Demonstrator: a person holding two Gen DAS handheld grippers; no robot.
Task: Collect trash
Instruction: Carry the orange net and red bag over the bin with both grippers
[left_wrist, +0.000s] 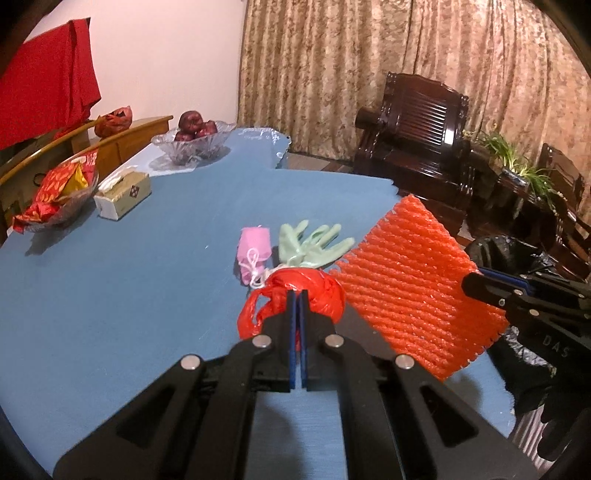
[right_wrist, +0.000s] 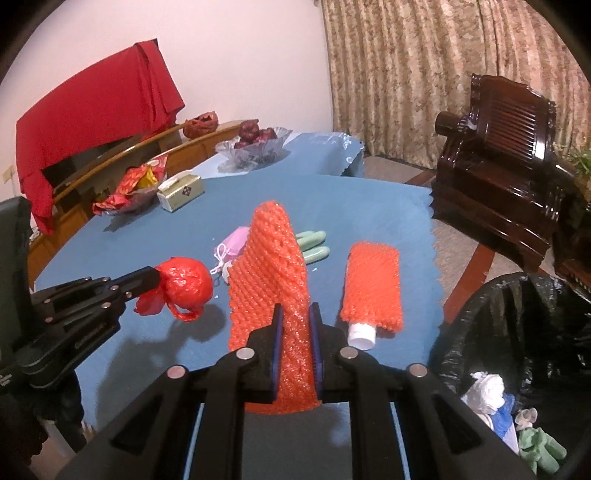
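Red plastic bag (right_wrist: 186, 288), knotted into a crumpled ball with loose handles trailing, held clear above the blue tabletop; orange foam net sleeve (right_wrist: 271, 295) lifted upright, one end pinched, open mesh flat and broad. On the table: pink pouch (left_wrist: 254, 249) with white drawstring, pale green glove (left_wrist: 308, 245) just beside it with fingers spread, and a white-capped bottle (right_wrist: 371, 291) lying sheathed in orange foam netting. Black-lined trash bin (right_wrist: 517, 325) off the table edge, holding white tissue, blue scraps and a green glove.

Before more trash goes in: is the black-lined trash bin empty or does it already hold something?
Not empty. The trash bin already holds crumpled white tissue, something blue and a green glove at the bottom.
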